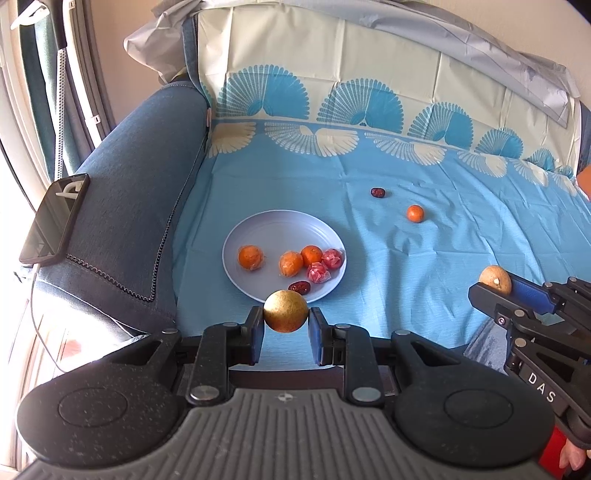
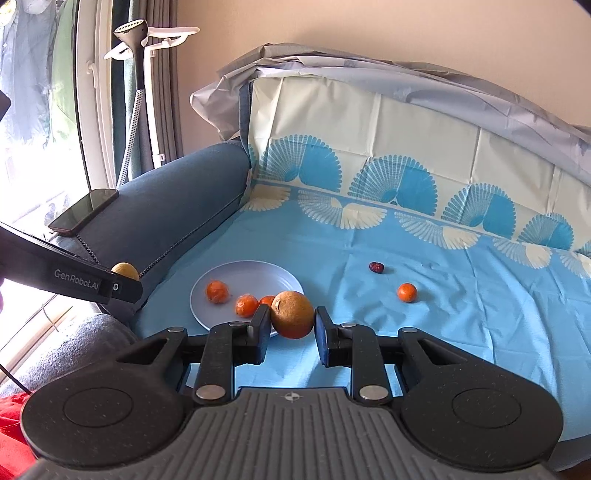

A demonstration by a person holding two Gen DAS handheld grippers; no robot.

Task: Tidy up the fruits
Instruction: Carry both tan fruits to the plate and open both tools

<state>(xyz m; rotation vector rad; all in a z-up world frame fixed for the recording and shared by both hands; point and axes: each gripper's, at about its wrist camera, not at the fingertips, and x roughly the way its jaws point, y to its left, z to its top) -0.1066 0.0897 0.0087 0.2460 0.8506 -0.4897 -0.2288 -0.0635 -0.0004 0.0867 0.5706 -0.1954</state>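
Nearest the lens, a golden-brown round fruit [image 1: 286,311] pinched between the pads of the left claw [image 1: 286,319], jaws nearly closed on it, held above the near rim of the pale plate [image 1: 258,229]. Likewise in the right claw [image 2: 291,316]: a brown-orange fruit [image 2: 292,314] clamped at its sides, raised over the blue cloth [image 2: 461,325] just beside the plate, presumably for dropping in with the rest.

On the plate already: three small oranges [image 1: 251,257], two pink wrapped pieces [image 1: 318,272] and a dark date [image 1: 299,287]. Farther out on the cloth, well apart from the plate, one loose orange [image 1: 415,213] and a second date [image 1: 378,192], not yet gathered. Surface apparently a covered sofa seat, though hard to be sure under the cloth.

Left view alone: pink pieces and the plate's date, hidden behind the held fruit in the right view. Right view alone: a garment steamer [image 2: 135,33] by the window. Phone [image 1: 55,218] on the sofa arm [image 1: 140,192] in both.
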